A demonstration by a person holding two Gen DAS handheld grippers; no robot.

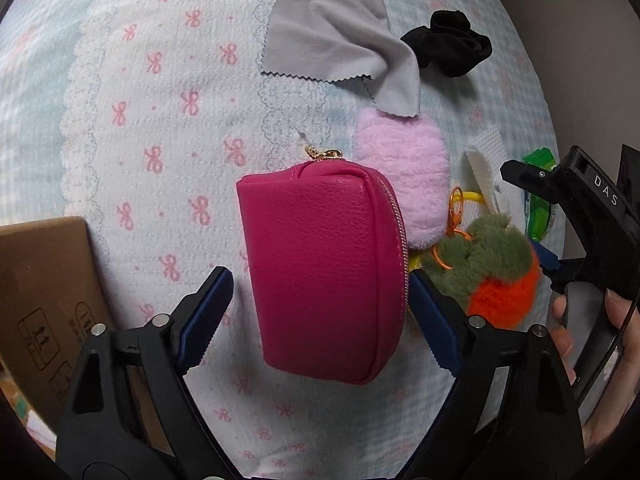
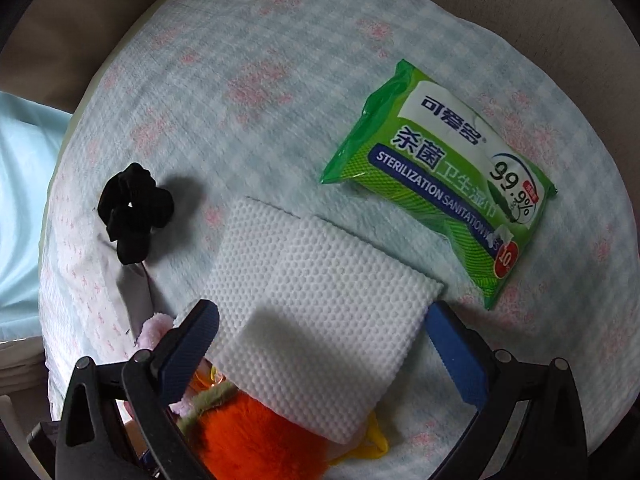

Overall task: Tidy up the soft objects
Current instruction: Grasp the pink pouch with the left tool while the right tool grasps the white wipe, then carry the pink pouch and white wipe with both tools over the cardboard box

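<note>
Bed cover: a pale blue checked quilted cover with pink bow prints and lace-pattern bands point(image 1: 168, 128) carries everything; it looks like a bed, not a bench.
Cardboard box: a brown cardboard box with printed handling marks point(image 1: 44, 292) sits at the cover's left edge in the left wrist view.
Pouch: a magenta pebbled-leather zip pouch with a gold zipper pull point(image 1: 320, 268) lies flat near the middle, its long axis running away from the left camera, pull end farthest, zipper along its right side.
Grey cloth: a grey microfibre cloth with pinked edges point(image 1: 332, 36) lies crumpled beyond the pouch, one corner draped over a pink fluffy plush pad point(image 1: 412, 168) that touches the pouch's right side.
White pad: a white dimpled square cloth pad point(image 2: 316, 312) lies tilted, its near corner resting over an orange and green furry plush toy point(image 2: 248, 436).
Wipes: a green wet-wipe packet with white and blue print point(image 2: 440, 176) lies just beyond the pad, long axis slanting down to the right.
Scrunchie: a black fabric scrunchie point(image 2: 134, 212) sits apart on the left.
Left gripper point(image 1: 320, 304): wide open, straddling the pouch's near half; right finger at the zipper edge, left finger clear; nothing gripped.
Right gripper point(image 2: 324, 344): wide open around the pad's near part, pads not pressing.
</note>
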